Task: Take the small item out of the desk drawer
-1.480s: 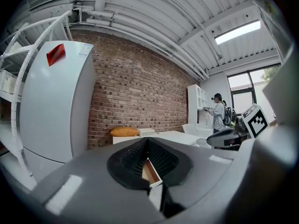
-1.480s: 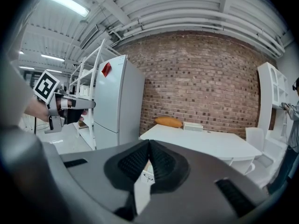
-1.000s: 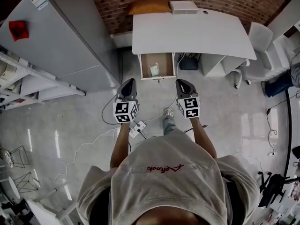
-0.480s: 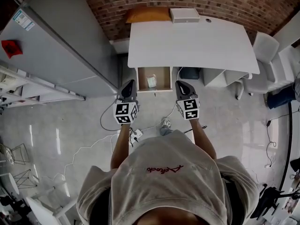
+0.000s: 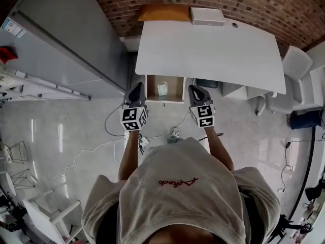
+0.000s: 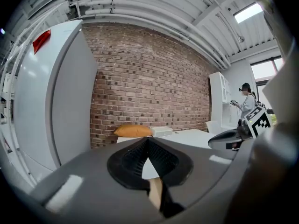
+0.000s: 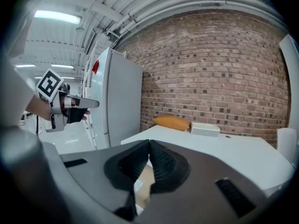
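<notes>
Left gripper (image 5: 135,89) and right gripper (image 5: 196,90), both clenched and empty, flank the open drawer (image 5: 175,88) below the desk (image 5: 208,47), poised to reach in. A pale item (image 5: 162,89), perhaps a packet, lies inside.

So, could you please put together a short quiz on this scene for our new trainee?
1. True or false: the desk drawer is pulled open.
2. What lies inside it? A) nothing B) a small pale item C) a mug
3. Fill in: the jaws of the left gripper and the right gripper are both ____, with nothing between them.

Key: 1 true; 2 B; 3 shut.
</notes>
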A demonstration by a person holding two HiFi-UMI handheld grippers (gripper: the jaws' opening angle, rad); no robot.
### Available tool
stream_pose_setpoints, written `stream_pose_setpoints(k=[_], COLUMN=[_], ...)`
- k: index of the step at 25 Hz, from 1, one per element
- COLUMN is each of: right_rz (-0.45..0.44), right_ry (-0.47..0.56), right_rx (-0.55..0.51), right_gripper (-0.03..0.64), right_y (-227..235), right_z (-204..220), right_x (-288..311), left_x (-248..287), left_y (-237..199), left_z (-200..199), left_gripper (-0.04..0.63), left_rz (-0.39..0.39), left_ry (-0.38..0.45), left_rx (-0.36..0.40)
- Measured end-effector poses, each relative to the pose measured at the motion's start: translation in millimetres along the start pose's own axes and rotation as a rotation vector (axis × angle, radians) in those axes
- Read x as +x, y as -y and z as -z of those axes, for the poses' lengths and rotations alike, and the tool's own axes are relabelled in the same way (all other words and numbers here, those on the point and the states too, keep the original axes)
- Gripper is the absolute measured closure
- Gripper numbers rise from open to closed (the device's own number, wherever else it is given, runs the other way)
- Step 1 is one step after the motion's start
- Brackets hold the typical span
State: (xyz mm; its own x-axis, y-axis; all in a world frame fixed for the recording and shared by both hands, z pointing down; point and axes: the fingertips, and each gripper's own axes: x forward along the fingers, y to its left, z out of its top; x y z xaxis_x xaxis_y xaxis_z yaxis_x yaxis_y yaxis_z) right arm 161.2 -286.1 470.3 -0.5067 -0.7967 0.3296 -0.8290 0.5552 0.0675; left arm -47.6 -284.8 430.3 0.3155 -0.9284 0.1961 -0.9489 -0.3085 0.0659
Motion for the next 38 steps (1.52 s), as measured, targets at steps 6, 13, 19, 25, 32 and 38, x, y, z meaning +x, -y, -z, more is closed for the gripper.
stream_pose_setpoints(k=[6,13,19,25,32,38], right_rz=[-0.055,-0.097,-0.109,-0.104,-0.079,-0.064], right_ry=[-0.030,-0.075,-0.113,-0.153,-0.226,-0.273], right_rx=[0.003,0.022,0.056,0.087,0.111,0.119], right_gripper=[0.604,0.604,0.604,0.604,0.604,0.604], right_y=[4.4,-2.0,-9.0,-16.9,-33.3,-56.3], right_z=[11.0,33.2,62.2,89.0,129.8,162.8], right_x=[22.8,41.4,53.1,69.4,90.4,116.8], left_x=[9.4,8.6,9.4,23.8,36.3,37.3], left_y=[-7.1,-16.5,-20.1,-33.5,-52.3,-73.7], left_z=[14.0,37.6,62.8,89.4,135.6,180.4], left_gripper=[0.586,0.586,0.586,0.586,0.586,0.586], left_rz=[-0.039,-0.058,-0.048,-0.031,0.013,0.039], left_ry=[-0.039,-0.101,-0.159,-0.200,-0.244,-0.280], left_rx=[-0.013,-0.018,-0.009,-0.026,-0.056,-0.089])
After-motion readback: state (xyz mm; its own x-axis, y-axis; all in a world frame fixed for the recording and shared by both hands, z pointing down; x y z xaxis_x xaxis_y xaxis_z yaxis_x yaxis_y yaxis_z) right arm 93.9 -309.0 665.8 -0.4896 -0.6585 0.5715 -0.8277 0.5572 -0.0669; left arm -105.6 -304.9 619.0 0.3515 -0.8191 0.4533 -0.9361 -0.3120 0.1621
